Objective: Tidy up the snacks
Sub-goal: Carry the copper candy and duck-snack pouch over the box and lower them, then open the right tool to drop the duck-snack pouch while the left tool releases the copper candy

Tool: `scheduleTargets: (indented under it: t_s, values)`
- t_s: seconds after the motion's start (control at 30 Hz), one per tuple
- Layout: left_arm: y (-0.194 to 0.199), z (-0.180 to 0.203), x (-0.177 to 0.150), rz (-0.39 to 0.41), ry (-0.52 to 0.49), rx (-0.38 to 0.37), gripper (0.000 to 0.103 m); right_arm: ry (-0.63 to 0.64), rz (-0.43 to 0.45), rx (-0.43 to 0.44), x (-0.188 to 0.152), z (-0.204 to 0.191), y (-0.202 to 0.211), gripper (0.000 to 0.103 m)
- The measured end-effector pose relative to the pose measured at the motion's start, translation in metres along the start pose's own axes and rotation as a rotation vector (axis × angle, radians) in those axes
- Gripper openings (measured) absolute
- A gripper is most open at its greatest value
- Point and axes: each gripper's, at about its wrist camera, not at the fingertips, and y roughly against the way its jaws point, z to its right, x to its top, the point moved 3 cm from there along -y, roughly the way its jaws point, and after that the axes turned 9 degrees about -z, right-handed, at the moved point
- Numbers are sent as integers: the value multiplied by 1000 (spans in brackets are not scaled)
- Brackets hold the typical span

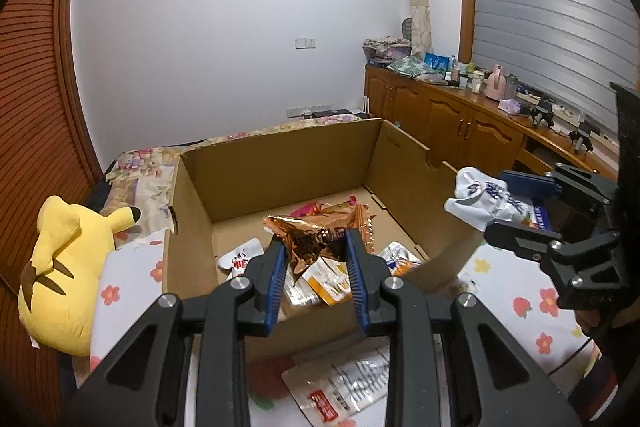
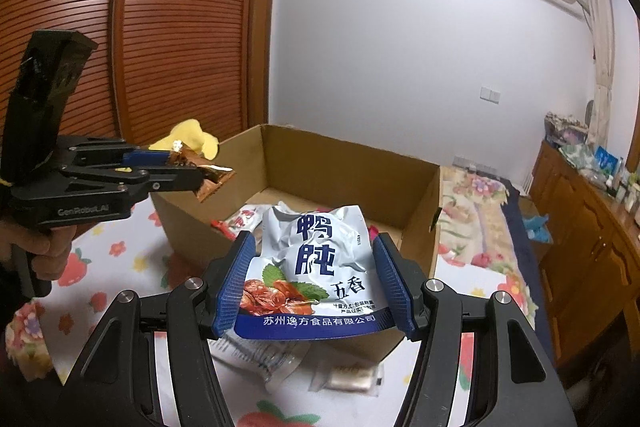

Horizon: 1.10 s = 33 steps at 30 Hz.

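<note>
On the bed's near edge, just short of the cardboard box (image 1: pixel 280 163), loose snack packets (image 1: pixel 340 391) lie on the flowered sheet (image 1: pixel 124 283), not yet gathered.

The left tool (image 1: pixel 316 259) is pinched tight on a crumpled copper foil packet (image 1: pixel 316 239), which hangs over the box's near wall. The grip looks to be on a thin fold of foil, so the packet could slide out or tear early and land on the sheet outside the box.

The right tool (image 2: pixel 316 279) stands half spread, its pads pressed on the side edges of a white and blue pouch (image 2: pixel 312 255), held before the near right corner of the box. That pouch bows between the pads; a little slack could let it pop free.

The two tools are near each other, so crossing paths risks a knock.

Inside, several packets already cover the near floor of the box, while the far half is bare and offers room. A yellow plush toy (image 1: pixel 64 263) sits close by the box's left wall; the bed's right edge is well apart from wooden cabinets (image 1: pixel 440 115).
</note>
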Motion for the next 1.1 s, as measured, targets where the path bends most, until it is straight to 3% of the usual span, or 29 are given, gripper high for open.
scheduleTargets:
  t_s: [0.23,0.43,0.67,1.0,1.1]
  values:
    - [-31,-6,5,-53,16,22,28,-28,-34,-49,6,14,-19,62]
    - [-40,-12,5,-66,20,45,31,-46,-57,-29,19,22,-38,62]
    - [-39,-16,6,-49,27,66,50,-65,-96,13,32,20,-67,63]
    - [-42,-27,2,-60,49,82,53,-89,-144,19,29,16,-90,64]
    - [-40,-27,1,-56,51,71,60,-93,-146,5,30,18,-92,65]
